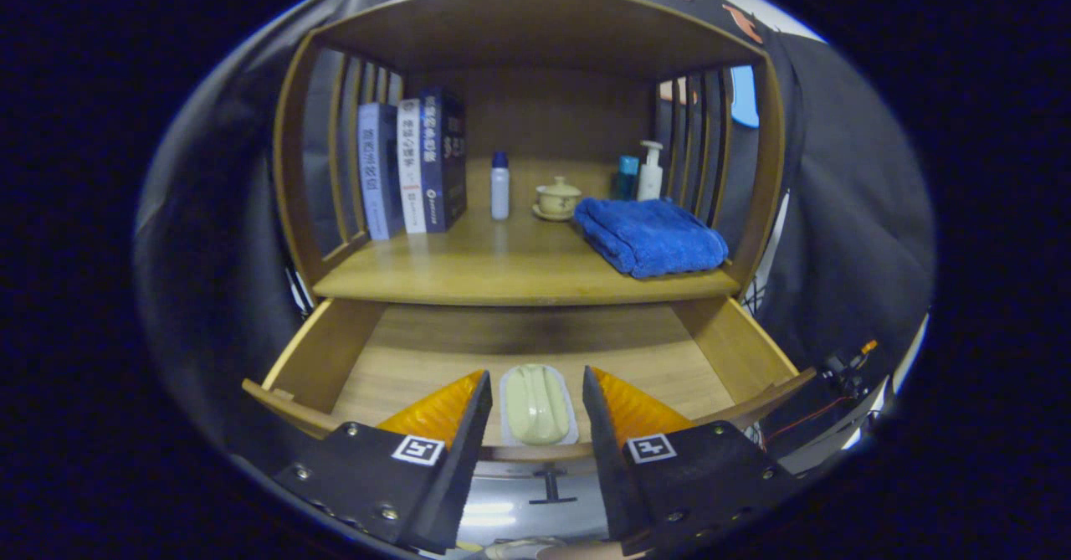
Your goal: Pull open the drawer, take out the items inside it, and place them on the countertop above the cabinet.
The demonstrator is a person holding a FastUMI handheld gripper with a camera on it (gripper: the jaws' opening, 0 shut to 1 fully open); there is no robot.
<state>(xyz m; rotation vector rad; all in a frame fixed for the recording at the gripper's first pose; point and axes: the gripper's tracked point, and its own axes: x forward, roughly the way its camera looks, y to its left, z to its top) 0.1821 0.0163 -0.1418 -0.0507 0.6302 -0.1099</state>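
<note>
Drawer (335, 359) stands pulled open below the countertop (502, 271), where books, bottles, a cup and a blue towel (651, 236) sit. One pale packet (536, 405) lies near the drawer's front wall. My gripper (535, 413) is spread wide, fingers either side of the packet, not touching. I'd lower squarely, then close gently across its narrow width.
</note>
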